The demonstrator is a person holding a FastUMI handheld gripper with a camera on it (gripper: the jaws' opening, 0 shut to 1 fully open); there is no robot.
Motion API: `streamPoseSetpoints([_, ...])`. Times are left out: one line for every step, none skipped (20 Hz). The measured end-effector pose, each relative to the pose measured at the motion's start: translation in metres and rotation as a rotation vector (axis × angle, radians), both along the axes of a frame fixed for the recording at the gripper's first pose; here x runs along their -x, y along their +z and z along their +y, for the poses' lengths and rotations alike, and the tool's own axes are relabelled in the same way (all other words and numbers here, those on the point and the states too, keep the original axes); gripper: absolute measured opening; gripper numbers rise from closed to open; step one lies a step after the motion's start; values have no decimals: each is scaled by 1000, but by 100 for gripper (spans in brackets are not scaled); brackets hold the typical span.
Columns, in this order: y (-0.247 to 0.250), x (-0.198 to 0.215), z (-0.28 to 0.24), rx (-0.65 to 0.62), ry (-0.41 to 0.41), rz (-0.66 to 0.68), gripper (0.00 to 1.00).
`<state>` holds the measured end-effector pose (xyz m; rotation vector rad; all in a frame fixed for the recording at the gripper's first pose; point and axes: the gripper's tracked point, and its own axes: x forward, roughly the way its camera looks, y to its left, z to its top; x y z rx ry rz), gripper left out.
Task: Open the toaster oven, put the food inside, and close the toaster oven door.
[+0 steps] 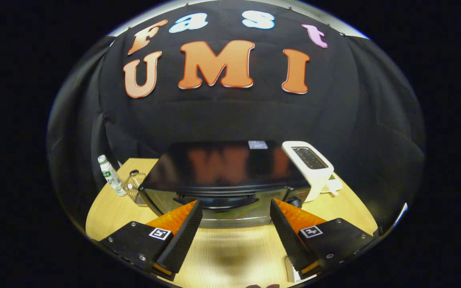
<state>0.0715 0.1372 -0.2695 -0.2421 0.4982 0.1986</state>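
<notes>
I'm holding my claw (pixel 236 210) wide and empty, facing the toaster oven (pixel 218 180) door handle (pixel 218 200); door looks closed, food unseen.

Wooden table (pixel 230 248) — carries toaster oven (pixel 222 180); bottle (pixel 110 176); white toaster (pixel 310 168).

The gripper (pixel 236 208) has two wedge-shaped fingers (pixel 182 236) with bumpy, ridged inner sides. Each finger sits on a flat block held by small round silver screws. On top of each block is a little white square sticker with a black pattern.
</notes>
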Motion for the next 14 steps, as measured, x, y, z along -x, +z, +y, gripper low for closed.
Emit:
streamPoseSetpoints([24, -5, -7, -14, -11, -40, 100])
streamPoseSetpoints([45, -8, -17, -18, -19, -76, 100])
streamPoseSetpoints([65, -11, -28, -13, -32, -103, 100])
streamPoseSetpoints([86, -12, -43, -7, -43, -129, 100])
streamPoseSetpoints([107, -12, -54, -6, -46, -158, 100])
streamPoseSetpoints([128, -14, -63, -2, -44, -191, 100])
streamPoseSetpoints([147, -15, -74, 12, -42, -218, 100])
streamPoseSetpoints([163, -15, -87, 24, -41, -239, 100])
streamPoseSetpoints([180, -14, -97, 32, -37, -258, 100])
streamPoseSetpoints([196, -16, -102, 35, -34, -280, 100])
streamPoseSetpoints([211, -12, -113, 32, -28, -299, 100])
streamPoseSetpoints([224, -11, -120, 24, -20, -314, 100])
streamPoseSetpoints([237, -8, -125, 5, -10, -327, 100])
streamPoseSetpoints([248, -5, -129, -13, 2, -335, 100])
